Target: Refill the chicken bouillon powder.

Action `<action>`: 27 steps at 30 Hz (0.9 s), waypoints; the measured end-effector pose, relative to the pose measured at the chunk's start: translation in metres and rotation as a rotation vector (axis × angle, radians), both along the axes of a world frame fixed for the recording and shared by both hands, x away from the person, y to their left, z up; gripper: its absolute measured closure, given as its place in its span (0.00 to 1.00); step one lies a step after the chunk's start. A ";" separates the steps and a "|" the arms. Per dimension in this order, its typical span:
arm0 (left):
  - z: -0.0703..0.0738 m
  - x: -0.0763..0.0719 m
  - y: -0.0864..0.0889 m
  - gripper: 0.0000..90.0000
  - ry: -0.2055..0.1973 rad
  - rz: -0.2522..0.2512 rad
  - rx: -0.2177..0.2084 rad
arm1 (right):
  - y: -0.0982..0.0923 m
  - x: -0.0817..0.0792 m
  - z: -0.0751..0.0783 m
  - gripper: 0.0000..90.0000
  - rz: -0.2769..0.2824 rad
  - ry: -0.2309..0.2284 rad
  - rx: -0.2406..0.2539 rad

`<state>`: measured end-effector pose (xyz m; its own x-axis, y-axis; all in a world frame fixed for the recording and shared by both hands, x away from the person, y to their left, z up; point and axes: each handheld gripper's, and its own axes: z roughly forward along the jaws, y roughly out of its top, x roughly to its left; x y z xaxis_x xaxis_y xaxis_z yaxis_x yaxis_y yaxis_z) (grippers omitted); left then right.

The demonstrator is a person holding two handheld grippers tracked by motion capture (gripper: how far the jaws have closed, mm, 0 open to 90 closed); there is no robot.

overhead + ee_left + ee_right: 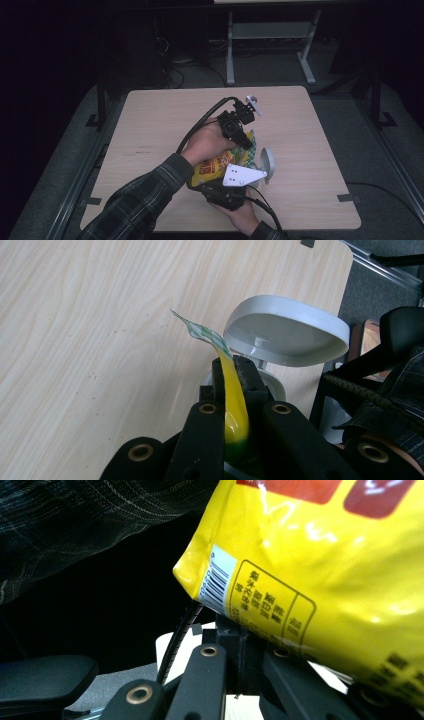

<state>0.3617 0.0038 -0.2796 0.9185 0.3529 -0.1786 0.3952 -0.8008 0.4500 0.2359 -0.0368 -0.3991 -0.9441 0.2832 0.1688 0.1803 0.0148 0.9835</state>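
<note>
Both hand-held grippers pinch the yellow bag point(214, 167): the left hand-held gripper point(231, 371) its top edge, the right hand-held gripper point(240, 635) its bottom. A grey bowl point(285, 330) stands beside it.

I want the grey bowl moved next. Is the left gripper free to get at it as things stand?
Probably not: the left gripper is shut on the yellow bag's edge. The grey bowl lies just beyond, unobstructed.

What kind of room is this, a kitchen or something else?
Probably a lab or workshop, not a kitchen: a bare wooden table on a metal frame, loose cables on the floor, and a metal-legged bench behind it.
</note>
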 end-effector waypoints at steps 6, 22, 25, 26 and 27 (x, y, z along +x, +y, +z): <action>0.000 0.000 0.000 1.00 -0.001 0.000 0.000 | 0.000 0.000 0.000 1.00 0.001 0.001 0.001; 0.001 0.000 0.001 1.00 -0.001 0.003 -0.005 | 0.000 0.000 0.000 1.00 0.001 0.000 -0.001; 0.000 -0.001 0.001 1.00 -0.002 0.004 -0.006 | 0.000 0.000 0.000 1.00 0.002 0.000 -0.002; 0.000 0.000 0.002 1.00 -0.002 0.003 -0.007 | 0.000 0.000 0.000 1.00 0.002 0.000 -0.003; 0.000 -0.001 0.002 1.00 -0.002 0.005 -0.007 | 0.000 0.000 0.000 1.00 0.004 0.001 -0.003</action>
<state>0.3611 0.0056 -0.2796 0.9170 0.3564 -0.1793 0.3984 -0.7958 0.4560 0.2359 -0.0364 -0.3994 -0.9449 0.2802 0.1690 0.1813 0.0184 0.9833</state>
